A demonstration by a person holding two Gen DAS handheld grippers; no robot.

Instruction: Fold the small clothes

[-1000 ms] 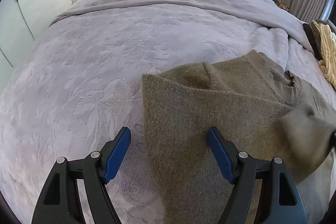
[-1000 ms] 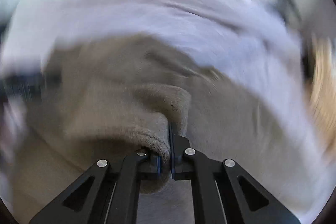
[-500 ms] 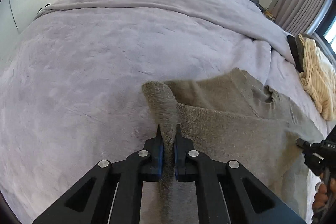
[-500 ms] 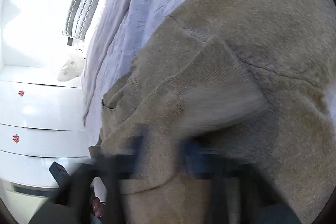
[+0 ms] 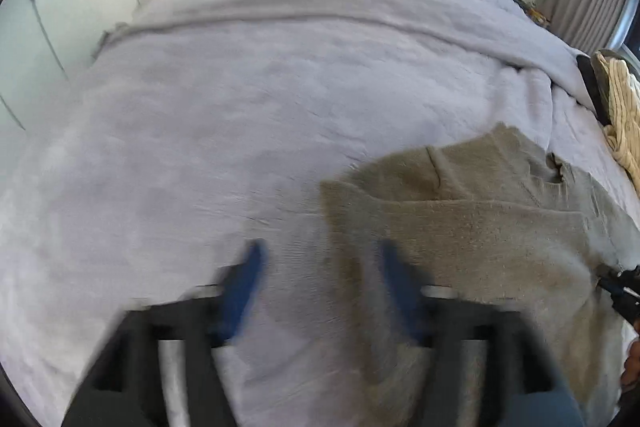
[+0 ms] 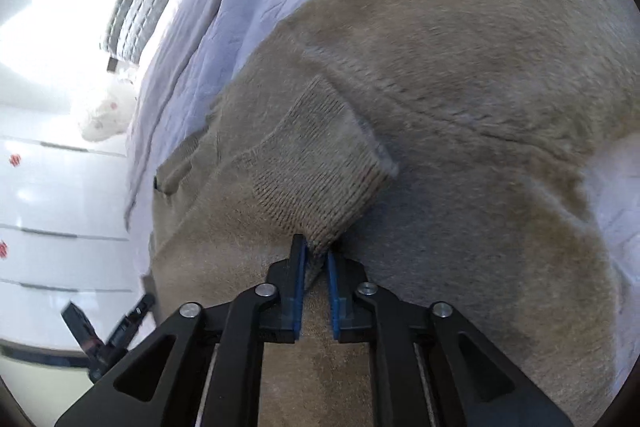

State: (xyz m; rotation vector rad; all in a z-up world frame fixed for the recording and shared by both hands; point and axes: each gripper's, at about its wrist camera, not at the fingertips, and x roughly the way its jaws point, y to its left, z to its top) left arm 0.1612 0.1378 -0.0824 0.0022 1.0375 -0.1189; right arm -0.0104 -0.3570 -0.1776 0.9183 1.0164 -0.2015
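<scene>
Sweater [image 5: 472,239], a taupe knit, lies spread on the lilac bedspread [image 5: 248,115] toward the right side of the bed, its neckline pointing up toward the headboard and its body running down toward the foot, so the long axis goes head to foot. One ribbed cuff [image 6: 320,167] is folded in across the body.

From the left hand-held gripper [image 5: 320,291], the sweater lies to the right: its left edge runs between the blurred blue pads, which are spreading apart and press on nothing, the nearer corner lying flat on the bedspread beneath.

The right hand-held gripper [image 6: 316,267] sits directly over the garment, with the tip of the cuff between its pads. Those jaws are just parting; a sliver of gap shows on each side, so I judge the cuff is being let go rather than pinched.

The right hand is the nearer one to the cloth. Any next fold, I'd guess, would run across that head-to-foot axis.
</scene>
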